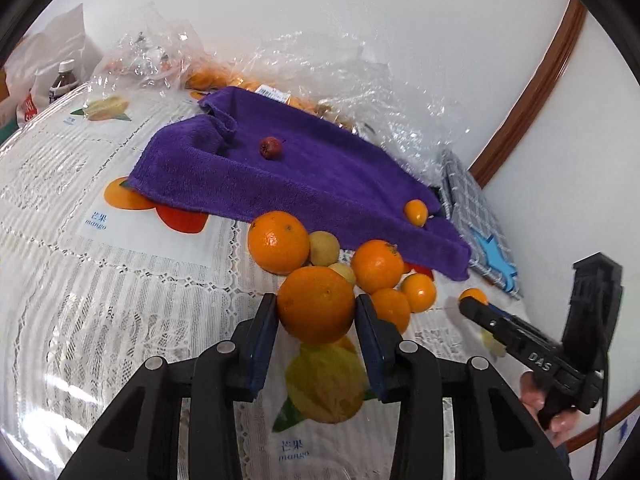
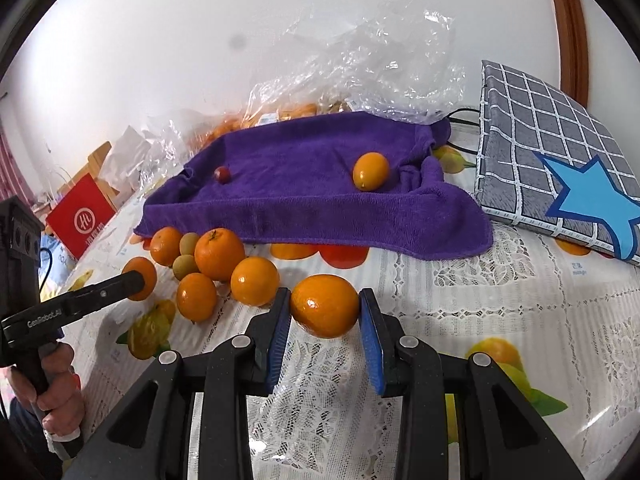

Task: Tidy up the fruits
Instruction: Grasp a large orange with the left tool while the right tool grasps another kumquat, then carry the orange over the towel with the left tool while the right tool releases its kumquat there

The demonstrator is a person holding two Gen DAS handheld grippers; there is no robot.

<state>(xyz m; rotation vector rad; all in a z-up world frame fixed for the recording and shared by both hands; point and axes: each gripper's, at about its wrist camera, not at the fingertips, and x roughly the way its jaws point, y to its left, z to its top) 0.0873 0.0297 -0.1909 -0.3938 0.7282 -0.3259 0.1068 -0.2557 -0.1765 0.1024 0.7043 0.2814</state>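
My left gripper [image 1: 316,308] is shut on a large orange [image 1: 316,304] above the lace tablecloth; it also shows in the right wrist view [image 2: 140,278]. My right gripper [image 2: 324,308] is shut on a small orange fruit [image 2: 325,306]; in the left wrist view that fruit [image 1: 474,295] shows at its tip. A cluster of oranges [image 1: 278,242] and small yellow fruits [image 1: 324,247] lies in front of a purple towel [image 1: 304,176]. A kumquat [image 2: 371,171] and a small dark red fruit [image 2: 222,175] lie on the towel.
Clear plastic bags [image 1: 340,80] with more orange fruit lie behind the towel against the white wall. A grey checked notebook with a blue star [image 2: 560,176] lies right of the towel. A red box [image 2: 82,216] and a dark bottle [image 1: 62,80] stand at the far left.
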